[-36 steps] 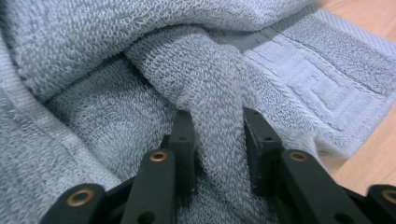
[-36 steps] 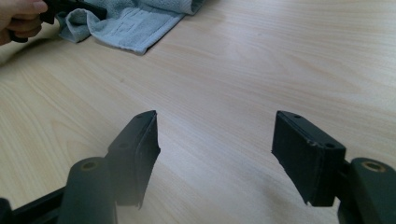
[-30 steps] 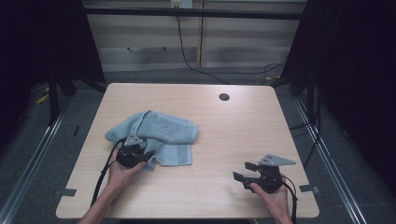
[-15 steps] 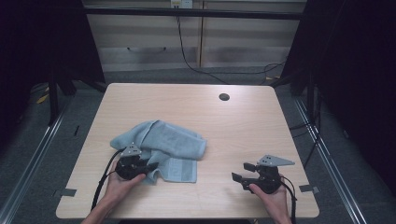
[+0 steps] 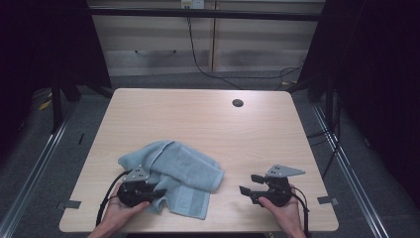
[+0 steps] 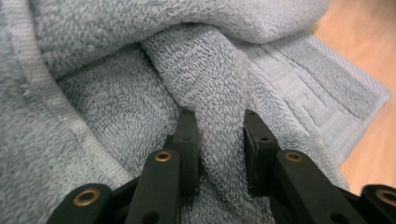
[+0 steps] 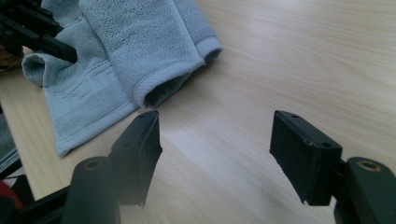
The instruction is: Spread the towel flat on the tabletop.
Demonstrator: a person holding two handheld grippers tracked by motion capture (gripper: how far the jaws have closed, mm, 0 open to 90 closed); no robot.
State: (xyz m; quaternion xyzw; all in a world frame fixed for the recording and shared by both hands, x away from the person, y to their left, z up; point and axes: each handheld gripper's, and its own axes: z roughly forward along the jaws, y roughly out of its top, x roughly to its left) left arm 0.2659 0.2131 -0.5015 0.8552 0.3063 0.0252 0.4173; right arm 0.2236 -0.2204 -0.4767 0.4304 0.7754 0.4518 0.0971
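Pinching a towel [image 6: 140,70] fold, left gripper [image 6: 217,135]; right gripper [image 7: 215,154] jaws spread, narrowing, empty.

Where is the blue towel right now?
In the high view, the towel lies bunched at the table's front left, pinched by the left gripper.

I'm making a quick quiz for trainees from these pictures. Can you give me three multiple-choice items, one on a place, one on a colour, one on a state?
1. Where on the table does the towel lie?
A. far right corner
B. near left part
C. beside the round hole

2. What colour is the towel?
A. light blue
B. red
C. yellow

3. How does the left gripper stand?
A. open above bare wood
B. shut on a fold of towel
C. lying on its side, empty

Answers: 1 B, it sits by the person's left hand. 2 A, pale blue terry shows in the gripper views. 3 B, the jaws pinch a ridge of cloth.
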